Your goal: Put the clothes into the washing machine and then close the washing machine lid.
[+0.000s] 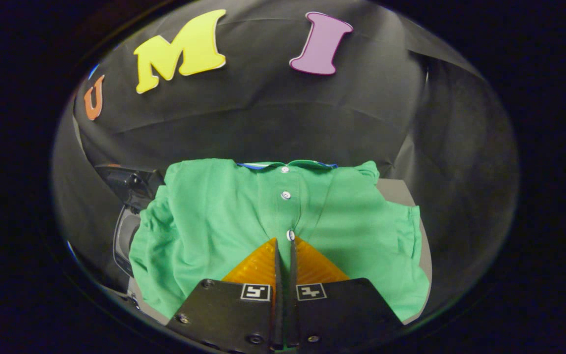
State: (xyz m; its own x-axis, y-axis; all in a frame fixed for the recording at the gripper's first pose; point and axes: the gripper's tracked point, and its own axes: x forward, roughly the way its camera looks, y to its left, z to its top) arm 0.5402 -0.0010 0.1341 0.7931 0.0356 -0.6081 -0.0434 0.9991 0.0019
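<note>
Green polo shirt (224,216) spreads on a grey surface (395,191) under and ahead of the fingers (258,265), which stand nearly closed, tips at its lowest button (290,235); whether they pinch cloth is unclear. Beyond-left sits a dark machine (128,189).

The claw (283,241) reaches forward, its two fingers (258,265) brought together so that only a thin slit runs between them from base to tip. Both fingers taper to points that meet side by side at the front. Their ribbed pads face upward and slope down and outward from the slit. Behind them sit two dark mounting plates, one to each finger, each with a small square marker near the slit and screws at the corners. Whether anything is pinched between the tips cannot be told
</note>
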